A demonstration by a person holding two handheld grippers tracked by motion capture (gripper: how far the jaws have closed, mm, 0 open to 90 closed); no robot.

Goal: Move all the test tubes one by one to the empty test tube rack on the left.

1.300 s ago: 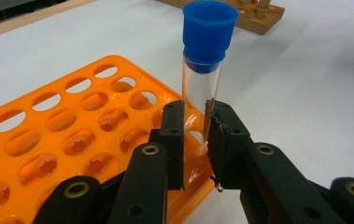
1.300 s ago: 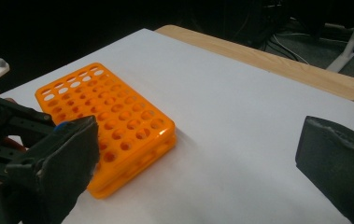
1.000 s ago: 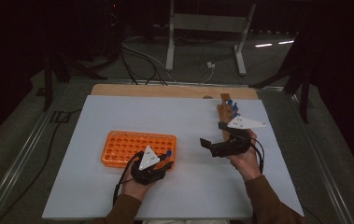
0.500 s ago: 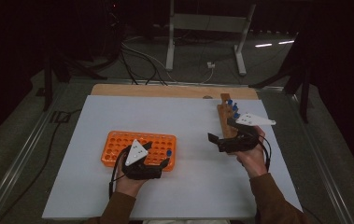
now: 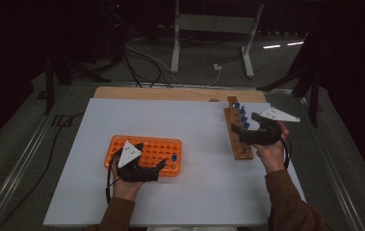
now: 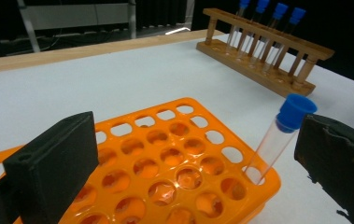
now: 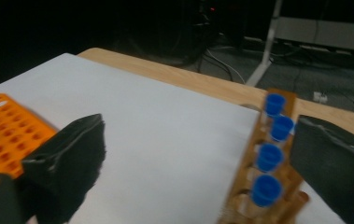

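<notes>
An orange tube rack (image 5: 144,150) (image 6: 174,163) lies at the table's left front. One clear tube with a blue cap (image 6: 279,133) (image 5: 174,157) stands tilted in its corner hole. My left gripper (image 5: 157,166) (image 6: 198,135) has just been opening. Its jaws now stand wide on either side of that tube, touching nothing. At the right is a wooden rack (image 5: 238,137) (image 7: 277,186) holding several blue-capped tubes (image 7: 269,156). My right gripper (image 5: 241,134) (image 7: 198,154) is at that rack, open. Its jaws have just been closing a little, with the caps between and beyond them and nothing gripped.
White sheet (image 5: 204,183) covers the table, with a bare wooden strip (image 5: 170,94) at the far edge. A metal stand (image 5: 209,38) and cables (image 5: 141,57) lie on the dark floor beyond.
The left gripper opened, let go of the blue-capped tube in the orange rack and drew back to the left. The right hand moved right and away, up to the wooden rack.
</notes>
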